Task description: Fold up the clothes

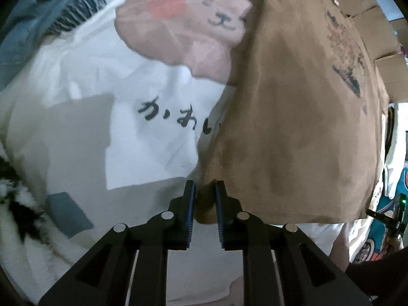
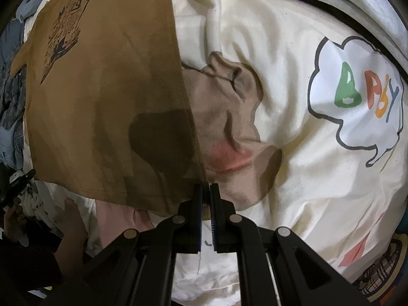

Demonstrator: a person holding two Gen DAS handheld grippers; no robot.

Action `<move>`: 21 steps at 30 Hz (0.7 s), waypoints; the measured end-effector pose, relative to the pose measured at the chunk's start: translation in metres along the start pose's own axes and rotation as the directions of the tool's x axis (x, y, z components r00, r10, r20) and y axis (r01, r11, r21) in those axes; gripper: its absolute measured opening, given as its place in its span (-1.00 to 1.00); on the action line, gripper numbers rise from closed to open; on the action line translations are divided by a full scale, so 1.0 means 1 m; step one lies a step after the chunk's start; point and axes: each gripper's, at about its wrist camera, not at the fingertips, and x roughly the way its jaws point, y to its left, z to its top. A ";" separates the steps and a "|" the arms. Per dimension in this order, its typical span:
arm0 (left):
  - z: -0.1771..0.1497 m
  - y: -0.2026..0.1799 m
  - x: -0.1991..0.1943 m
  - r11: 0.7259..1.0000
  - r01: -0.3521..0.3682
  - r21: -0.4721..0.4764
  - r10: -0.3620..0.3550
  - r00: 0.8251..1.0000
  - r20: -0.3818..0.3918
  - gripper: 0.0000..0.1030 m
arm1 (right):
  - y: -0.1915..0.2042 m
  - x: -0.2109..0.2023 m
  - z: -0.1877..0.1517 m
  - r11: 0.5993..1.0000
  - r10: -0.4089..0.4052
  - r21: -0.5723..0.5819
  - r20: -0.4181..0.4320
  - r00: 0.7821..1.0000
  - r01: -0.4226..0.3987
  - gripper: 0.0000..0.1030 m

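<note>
Both claws point pretty much straight down over a heap of laundry. The brown shirt (image 1: pixel 293 117) hangs stretched between them like a curtain, with its dark print (image 1: pixel 344 58) up at about 1 o'clock in the left wrist view.

Left gripper (image 1: pixel 205 186): jaws a small way apart, with the shirt's lower corner sitting in the gap. The pads don't look like they're pressing on it, so I'd call that loose, not a real pinch.

Right gripper (image 2: pixel 206 187): jaws nearly together, clamped on the shirt's other edge, which runs up from the fingertips toward 11 o'clock in that view. The shirt (image 2: pixel 102 102) fills the left half of the frame there.

Under it all lies a white tee (image 1: pixel 127 132) with a pink bunny print (image 1: pixel 183 25) at 12 o'clock and dark lettering near centre in the left view. In the right view there's a cream cloth (image 2: pixel 293 153) with a cloud-shaped "BABY" print (image 2: pixel 357 102) at 3 o'clock.
</note>
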 end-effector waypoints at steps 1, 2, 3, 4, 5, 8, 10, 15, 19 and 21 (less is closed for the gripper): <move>-0.001 0.000 0.003 1.000 -0.008 -0.002 0.008 1.000 -0.006 -0.71 | -0.001 0.000 -0.001 1.000 0.002 0.002 0.001 1.000 -0.002 -0.90; -0.003 0.000 0.005 1.000 -0.007 -0.003 0.007 1.000 -0.005 -0.71 | -0.001 0.000 -0.001 1.000 0.004 0.002 0.002 1.000 -0.004 -0.90; -0.004 0.001 0.007 1.000 -0.006 -0.004 0.006 1.000 -0.004 -0.71 | -0.002 0.000 -0.001 1.000 0.005 0.003 0.004 1.000 -0.005 -0.90; -0.005 0.001 0.008 1.000 -0.005 -0.006 0.005 1.000 -0.003 -0.71 | -0.002 -0.001 -0.002 1.000 0.007 0.003 0.005 1.000 -0.007 -0.90; -0.006 0.002 0.008 1.000 0.001 -0.017 -0.001 1.000 -0.001 -0.71 | -0.003 0.000 -0.002 1.000 0.007 0.003 0.006 1.000 -0.007 -0.90; -0.008 -0.001 0.008 1.000 -0.022 -0.020 0.022 1.000 -0.003 -0.75 | -0.006 0.001 -0.003 1.000 0.007 0.005 0.008 1.000 -0.007 -0.90; -0.010 -0.009 0.007 0.998 -0.064 0.011 0.064 0.998 -0.014 -0.89 | -0.007 0.003 -0.005 1.000 0.008 0.005 0.007 1.000 -0.008 -0.90; -0.015 -0.017 0.004 0.990 -0.132 0.045 0.133 0.991 -0.030 -0.89 | -0.012 0.004 -0.010 1.000 0.015 0.010 0.015 1.000 -0.016 -0.90; -0.016 -0.021 0.006 0.985 -0.166 0.053 0.169 0.985 -0.048 -0.82 | -0.018 0.012 -0.009 1.000 -0.012 0.020 0.014 1.000 0.011 -0.89; -0.016 -0.023 0.004 0.983 -0.176 0.052 0.179 0.982 -0.060 -0.76 | -0.021 0.014 -0.009 0.999 -0.032 0.024 0.008 0.999 0.031 -0.80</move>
